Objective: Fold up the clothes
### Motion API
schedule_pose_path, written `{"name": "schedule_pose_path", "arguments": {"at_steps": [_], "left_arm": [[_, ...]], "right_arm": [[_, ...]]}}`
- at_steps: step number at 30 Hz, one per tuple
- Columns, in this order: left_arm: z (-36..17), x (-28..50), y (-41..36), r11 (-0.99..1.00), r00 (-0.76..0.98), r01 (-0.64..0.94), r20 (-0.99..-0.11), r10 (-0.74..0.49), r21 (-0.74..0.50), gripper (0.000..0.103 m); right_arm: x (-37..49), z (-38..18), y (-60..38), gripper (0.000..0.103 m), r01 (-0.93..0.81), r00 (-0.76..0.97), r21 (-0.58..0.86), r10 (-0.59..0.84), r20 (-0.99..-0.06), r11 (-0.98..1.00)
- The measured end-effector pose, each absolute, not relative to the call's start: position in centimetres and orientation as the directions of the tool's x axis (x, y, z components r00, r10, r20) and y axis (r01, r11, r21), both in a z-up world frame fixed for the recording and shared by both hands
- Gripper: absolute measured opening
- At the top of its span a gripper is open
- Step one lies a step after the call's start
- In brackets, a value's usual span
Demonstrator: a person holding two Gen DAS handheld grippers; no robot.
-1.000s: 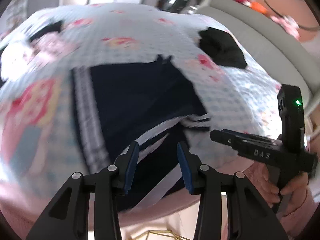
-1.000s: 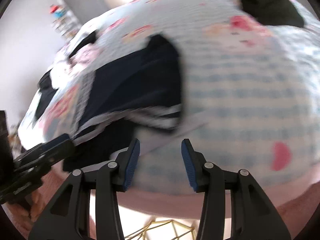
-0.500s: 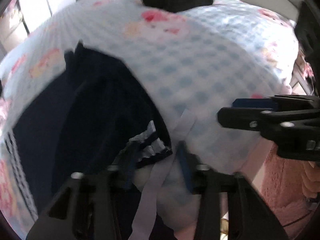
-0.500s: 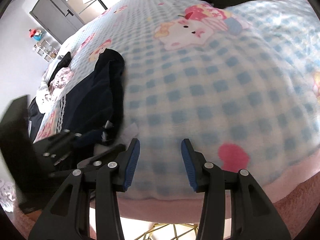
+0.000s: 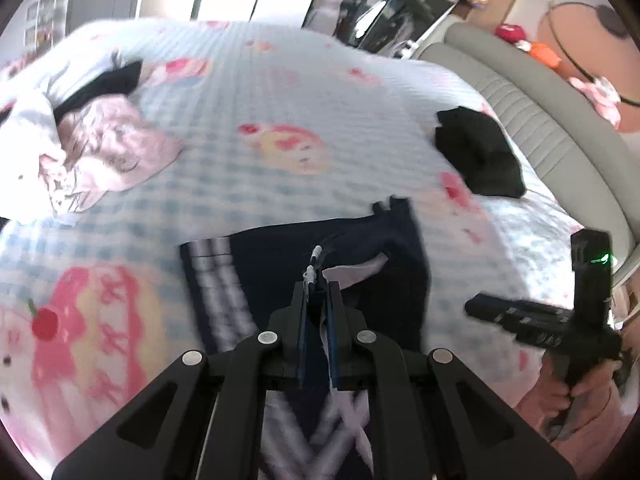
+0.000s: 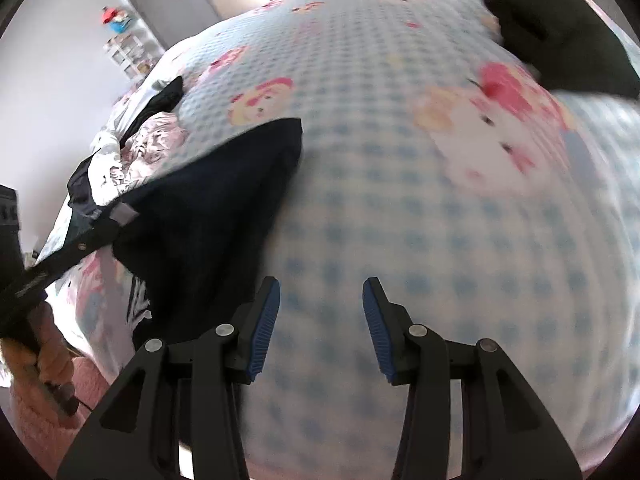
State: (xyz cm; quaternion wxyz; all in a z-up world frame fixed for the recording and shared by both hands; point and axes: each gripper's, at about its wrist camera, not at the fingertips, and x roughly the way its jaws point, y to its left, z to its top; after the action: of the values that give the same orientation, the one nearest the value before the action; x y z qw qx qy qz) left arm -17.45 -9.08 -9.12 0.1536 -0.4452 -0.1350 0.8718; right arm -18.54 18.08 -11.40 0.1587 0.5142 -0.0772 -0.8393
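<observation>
While the navy garment looks partly doubled over, the fold isn't finished, judging by how it lies: far part rests on the bed, near part is lifted and hangs off the bed's near edge. White side stripes show on its left.

Left gripper: jaws nearly together, clamped on a garment edge with a whitish tag or drawstring poking out just past the tips. Cloth runs between the pads and drops below them. The right wrist view confirms it: the left tool pinches a raised corner with a pale patch.

Right gripper: jaws wide apart, nothing between them, over bare checked sheet. Garment sits just left of its left finger; can't tell if they touch.

Done, apparently: one black item lying compact near the headboard, well apart from the work. Left: this fold, plus a crumpled pink-and-white pile with a dark piece at the far left.

Motion blur; fine detail is unreliable.
</observation>
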Motion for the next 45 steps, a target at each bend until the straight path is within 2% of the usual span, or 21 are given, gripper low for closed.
{"name": "schedule_pose_path", "arguments": {"at_steps": [7,11,20,27,33,37,40,45], "left_arm": [[-13.5,-18.8,-10.5,-0.921,-0.495,-0.140,-0.780,0.383,-0.363,0.009],[-12.9,-18.6,-11.4,-0.926,-0.522,-0.131,-0.769,0.368,-0.354,0.009],[-11.7,-19.3,-12.9,-0.953,-0.488,-0.153,-0.818,0.303,-0.262,0.009],[-12.3,-19.8,-12.5,-0.955,-0.478,-0.161,-0.827,0.295,-0.248,0.009],[-12.8,-20.0,-12.1,-0.954,-0.476,-0.156,-0.827,0.298,-0.254,0.009],[-13.3,-20.0,-12.0,-0.956,-0.472,-0.148,-0.832,0.292,-0.251,0.009],[-13.6,-20.0,-11.9,-0.959,-0.471,-0.142,-0.835,0.284,-0.246,0.009],[-13.6,-20.1,-12.1,-0.970,-0.495,-0.116,-0.834,0.242,-0.212,0.009]], "right_arm": [[-21.8,-13.1,14.4,0.044,0.221,-0.383,0.263,-0.331,-0.863,-0.939],[-23.5,-13.3,13.3,0.044,0.214,-0.396,0.236,-0.305,-0.866,-0.948],[-28.6,-13.1,12.5,0.044,0.134,-0.465,0.177,-0.219,-0.858,-0.975],[-29.4,-14.7,9.7,0.044,0.278,-0.371,0.227,-0.322,-0.871,-0.933],[-29.2,-14.5,8.7,0.044,0.312,-0.390,0.175,-0.294,-0.873,-0.934],[-30.9,-15.4,7.1,0.045,0.365,-0.344,0.163,-0.295,-0.892,-0.917],[-31.2,-16.1,6.2,0.045,0.416,-0.312,0.093,-0.238,-0.920,-0.904],[-29.8,-16.1,7.7,0.045,0.421,-0.391,-0.117,-0.063,-0.918,-0.899]]}}
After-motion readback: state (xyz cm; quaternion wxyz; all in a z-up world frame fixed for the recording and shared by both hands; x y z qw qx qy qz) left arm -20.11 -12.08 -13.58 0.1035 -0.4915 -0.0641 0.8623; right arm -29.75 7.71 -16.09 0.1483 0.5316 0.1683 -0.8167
